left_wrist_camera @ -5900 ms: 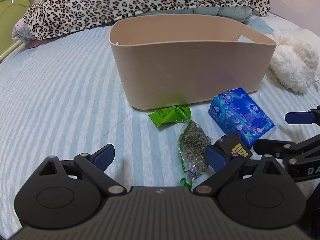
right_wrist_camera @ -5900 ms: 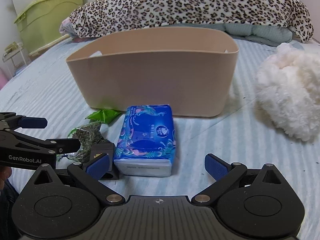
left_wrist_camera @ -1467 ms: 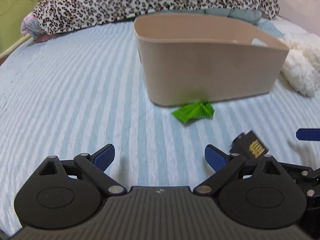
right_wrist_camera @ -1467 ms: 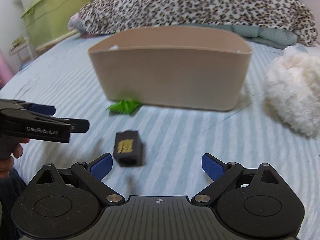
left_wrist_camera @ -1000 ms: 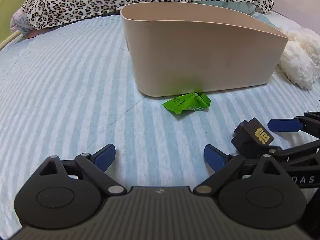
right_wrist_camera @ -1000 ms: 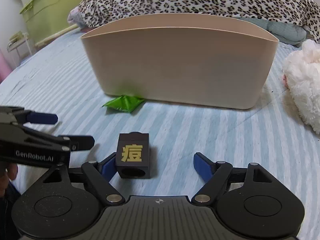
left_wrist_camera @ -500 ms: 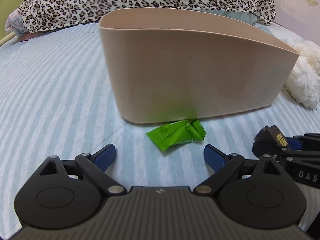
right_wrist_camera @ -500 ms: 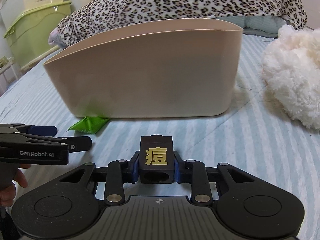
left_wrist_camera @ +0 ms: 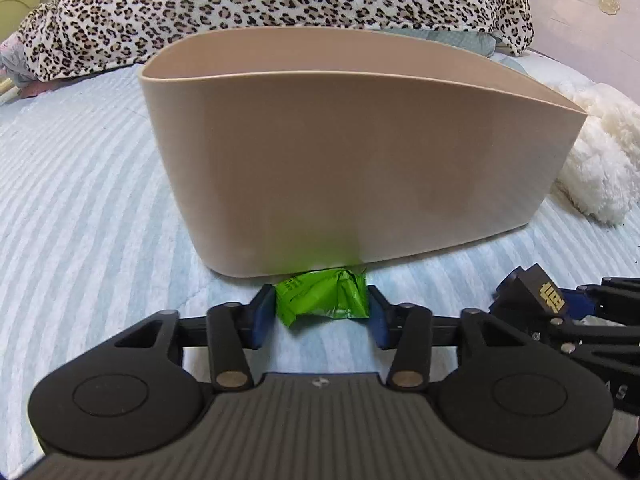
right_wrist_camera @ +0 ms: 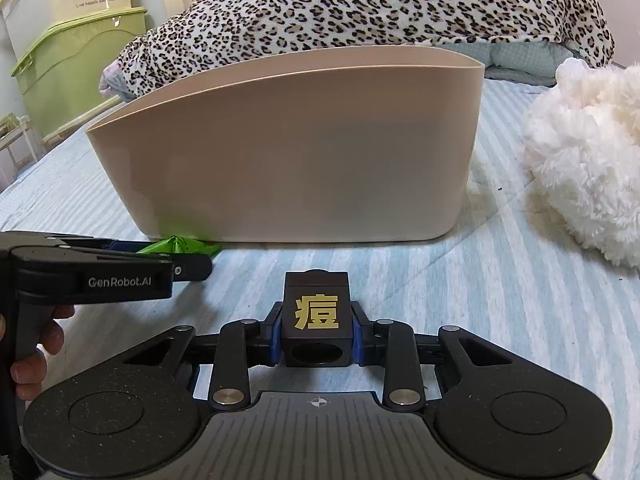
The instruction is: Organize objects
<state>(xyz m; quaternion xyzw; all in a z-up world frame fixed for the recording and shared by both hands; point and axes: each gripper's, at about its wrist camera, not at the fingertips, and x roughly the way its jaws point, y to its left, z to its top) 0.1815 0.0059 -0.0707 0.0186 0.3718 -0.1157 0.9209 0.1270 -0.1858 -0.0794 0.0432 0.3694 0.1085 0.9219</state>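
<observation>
A beige plastic bin (left_wrist_camera: 340,152) stands on the striped bed; it also shows in the right wrist view (right_wrist_camera: 288,152). My left gripper (left_wrist_camera: 320,312) is shut on a green snack packet (left_wrist_camera: 324,296) right at the bin's front base. The packet also shows in the right wrist view (right_wrist_camera: 180,245), partly behind the left gripper. My right gripper (right_wrist_camera: 316,330) is shut on a black cube with a gold character (right_wrist_camera: 316,318), held in front of the bin. The cube also shows at the right edge of the left wrist view (left_wrist_camera: 536,290). The bin's inside is hidden.
A leopard-print blanket (right_wrist_camera: 380,4) lies behind the bin. A white fluffy toy (right_wrist_camera: 588,156) lies to the right of the bin. Green storage boxes (right_wrist_camera: 76,68) stand beside the bed at the far left. A hand (right_wrist_camera: 36,356) holds the left gripper's handle.
My left gripper moved forward to the green packet and closed on it. My right gripper closed on the black cube about half a second ago and still holds it. The tissue pack and herb bag are gone from the bed.
</observation>
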